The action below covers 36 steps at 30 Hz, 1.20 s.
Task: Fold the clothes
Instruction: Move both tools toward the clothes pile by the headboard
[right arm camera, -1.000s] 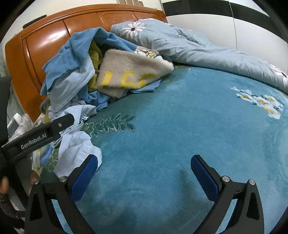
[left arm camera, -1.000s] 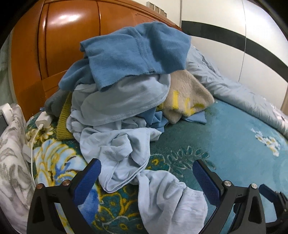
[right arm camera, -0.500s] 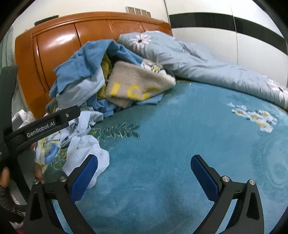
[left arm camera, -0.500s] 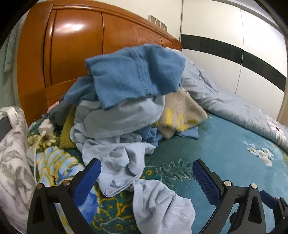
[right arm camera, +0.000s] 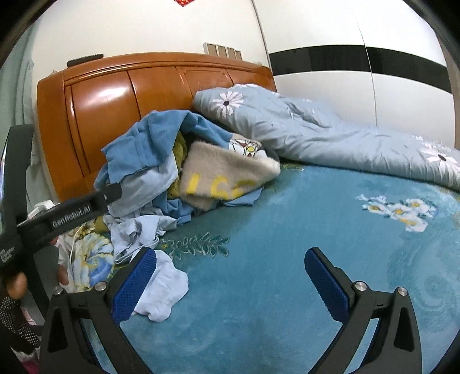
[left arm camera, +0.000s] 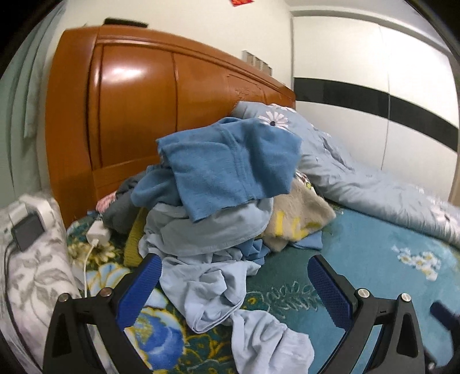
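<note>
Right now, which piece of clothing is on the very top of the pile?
The darker blue fleecy top. It drapes over the paler blue clothes underneath.

Glossy orange wooden headboard [left arm camera: 138, 120] catching a light glare, cream wall [right arm camera: 143, 26] behind, white wardrobe doors [right arm camera: 402, 97] crossed by a black stripe [left arm camera: 373, 100], teal flowered bedspread [right arm camera: 287, 230], pale blue quilt [right arm camera: 330, 138]

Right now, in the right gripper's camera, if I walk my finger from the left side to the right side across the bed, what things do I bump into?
The other gripper's black handle → pale blue garment → beige fuzzy garment with yellow letters → white flowers on the teal blanket → flowered end of the light blue quilt.
</note>
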### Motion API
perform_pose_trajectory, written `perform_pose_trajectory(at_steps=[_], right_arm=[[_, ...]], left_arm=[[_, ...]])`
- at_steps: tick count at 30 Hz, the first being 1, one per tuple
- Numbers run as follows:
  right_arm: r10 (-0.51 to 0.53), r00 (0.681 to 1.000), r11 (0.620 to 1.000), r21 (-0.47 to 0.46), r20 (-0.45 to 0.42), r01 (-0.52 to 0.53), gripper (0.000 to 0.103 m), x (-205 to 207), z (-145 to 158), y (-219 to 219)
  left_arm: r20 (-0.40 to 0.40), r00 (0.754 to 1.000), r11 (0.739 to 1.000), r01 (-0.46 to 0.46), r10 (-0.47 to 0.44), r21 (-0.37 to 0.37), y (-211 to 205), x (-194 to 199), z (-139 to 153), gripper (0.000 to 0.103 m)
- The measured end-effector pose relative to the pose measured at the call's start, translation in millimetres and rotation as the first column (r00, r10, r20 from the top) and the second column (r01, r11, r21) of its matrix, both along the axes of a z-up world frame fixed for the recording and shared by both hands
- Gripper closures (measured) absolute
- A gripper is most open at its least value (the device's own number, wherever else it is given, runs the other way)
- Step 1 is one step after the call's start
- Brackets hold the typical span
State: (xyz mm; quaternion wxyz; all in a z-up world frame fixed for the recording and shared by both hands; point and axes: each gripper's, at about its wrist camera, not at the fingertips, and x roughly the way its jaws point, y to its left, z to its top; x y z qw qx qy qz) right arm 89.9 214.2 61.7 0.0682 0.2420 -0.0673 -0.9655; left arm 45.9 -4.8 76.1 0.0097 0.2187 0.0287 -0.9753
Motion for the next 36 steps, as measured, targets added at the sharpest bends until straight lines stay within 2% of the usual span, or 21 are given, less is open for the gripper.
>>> perform_pose_trajectory(at_steps=[6, 17, 26, 30, 33, 36], right_arm=[[-0.001, 1.000, 0.999, -0.039, -0.002, 0.001, 0.000, 2.9, 2.2, 8.5], [0.002, 1.000, 1.000, -0.029, 0.029, -0.001, 0.000, 1.2, -2.4, 8.7], [0.004, 0.999, 0.999, -0.050, 0.051, -0.001, 0.000, -1.0, -9.5, 18.3], [0.003, 0.999, 0.998, -0.065, 0.052, 0.001, 0.000, -0.7, -12.7, 26.2], [-0.036, 0.993, 0.999, -0.035, 0.110, 0.040, 0.000, -10.9, -18.2, 33.0], [-0.035, 0.988, 0.999, -0.005, 0.147, 0.036, 0.000, -22.2, -10.2, 34.5]], left_arm=[[-0.007, 1.000, 1.000, 0.022, -0.023, -0.013, 9.4, 3.8, 4.0, 0.000], [-0.006, 0.999, 0.999, 0.036, -0.036, -0.033, 14.8, 4.5, 4.1, 0.000], [-0.063, 0.998, 0.996, 0.008, -0.013, -0.086, 2.9, 2.8, 7.1, 0.000], [-0.082, 0.997, 0.999, 0.000, -0.004, -0.051, -18.8, -2.9, 14.2, 0.000], [-0.116, 0.992, 0.999, -0.047, 0.046, -0.009, -38.1, -7.8, 9.5, 0.000], [-0.063, 0.998, 0.998, -0.015, 0.019, 0.065, -49.4, -18.2, -6.0, 0.000]])
